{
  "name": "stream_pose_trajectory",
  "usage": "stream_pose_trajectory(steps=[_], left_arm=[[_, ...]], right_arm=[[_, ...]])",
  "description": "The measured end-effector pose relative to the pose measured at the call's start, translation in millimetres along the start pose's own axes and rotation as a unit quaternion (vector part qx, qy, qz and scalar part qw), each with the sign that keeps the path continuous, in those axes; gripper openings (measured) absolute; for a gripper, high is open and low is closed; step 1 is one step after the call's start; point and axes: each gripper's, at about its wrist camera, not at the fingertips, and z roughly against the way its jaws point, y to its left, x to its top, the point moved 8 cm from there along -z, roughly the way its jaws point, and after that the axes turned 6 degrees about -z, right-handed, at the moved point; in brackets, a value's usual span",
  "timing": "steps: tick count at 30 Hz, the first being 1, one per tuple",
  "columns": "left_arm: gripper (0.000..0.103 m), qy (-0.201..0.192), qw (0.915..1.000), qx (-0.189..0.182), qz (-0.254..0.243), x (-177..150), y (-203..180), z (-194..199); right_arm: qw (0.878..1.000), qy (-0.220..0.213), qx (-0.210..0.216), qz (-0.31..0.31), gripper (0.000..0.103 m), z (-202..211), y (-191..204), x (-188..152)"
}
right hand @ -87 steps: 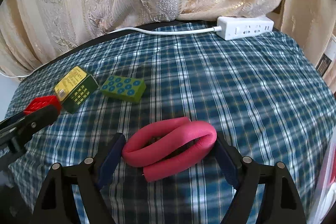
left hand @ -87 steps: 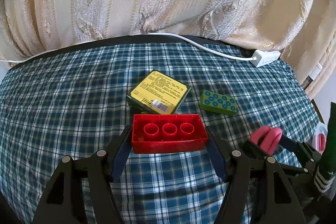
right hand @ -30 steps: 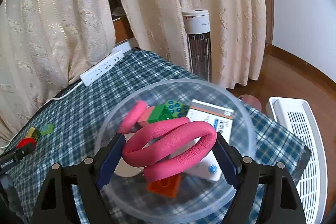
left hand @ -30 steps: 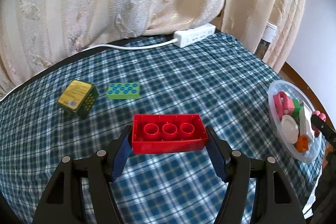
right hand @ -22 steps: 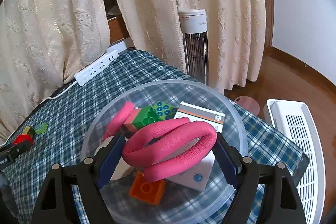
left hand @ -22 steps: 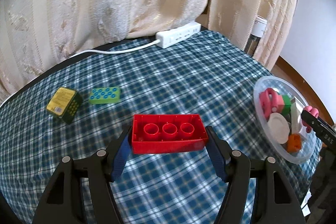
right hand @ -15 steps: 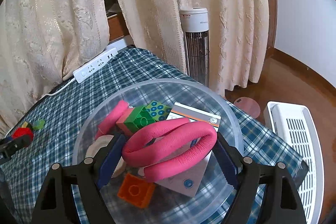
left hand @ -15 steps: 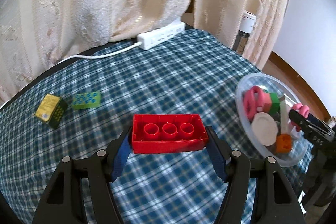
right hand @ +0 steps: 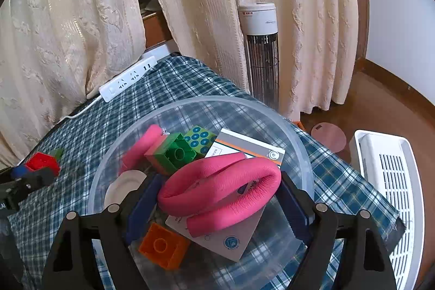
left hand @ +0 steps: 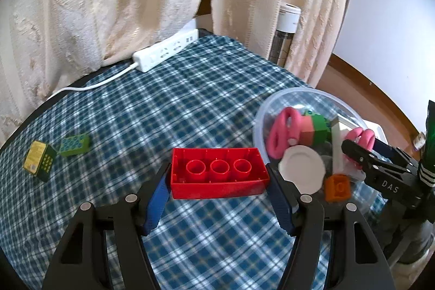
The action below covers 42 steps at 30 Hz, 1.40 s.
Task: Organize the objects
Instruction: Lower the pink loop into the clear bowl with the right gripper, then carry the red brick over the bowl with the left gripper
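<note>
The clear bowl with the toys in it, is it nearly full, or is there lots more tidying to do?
Partway. The clear bowl already holds a green brick, an orange brick, a card and a pink loop. In hand: the right tongs hold a pink foam loop over the bowl, and the left tongs carry a red brick. Left on the cloth: a green brick and a yellow box.

Ahead of me cream curtains (right hand: pixel 68 31) hang behind the checked tablecloth (left hand: pixel 163 99); a tower heater (right hand: pixel 261 50) stands beyond, wooden floor (right hand: pixel 380 110) right.
</note>
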Motion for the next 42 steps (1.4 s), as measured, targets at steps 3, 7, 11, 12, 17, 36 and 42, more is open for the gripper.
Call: stream_pose_trajectory(steps=[3,7,11,12,17,36,42], left_arm=[[0.068,0.003,0.9999,-0.007,-0.007,1,-11,-3],[0.068,0.005,0.9998,-0.014,-0.017,2,-22,-6],[0.068,0.007,0.9994,-0.021,-0.026,3,-34,-10],[0.068,0.008,0.9993,-0.023,-0.028,3,-37,-11],[0.068,0.012,0.9985,-0.034,-0.041,5,-53,-17],[0.068,0.025,0.9954,-0.068,-0.064,7,-90,-48],[0.068,0.024,0.9944,-0.085,-0.058,7,-93,-51]], right_arm=[[1.0,-0.009,0.015,-0.006,0.092,6,1,2],[0.999,-0.019,0.027,-0.011,0.092,13,0,4],[0.999,-0.027,0.036,-0.016,0.092,20,-2,5],[0.999,-0.029,0.037,-0.016,0.092,21,-3,5],[0.998,-0.034,0.041,-0.024,0.092,27,-10,6],[0.997,-0.035,0.056,-0.045,0.092,27,-21,6],[0.997,-0.035,0.058,-0.045,0.092,27,-20,6]])
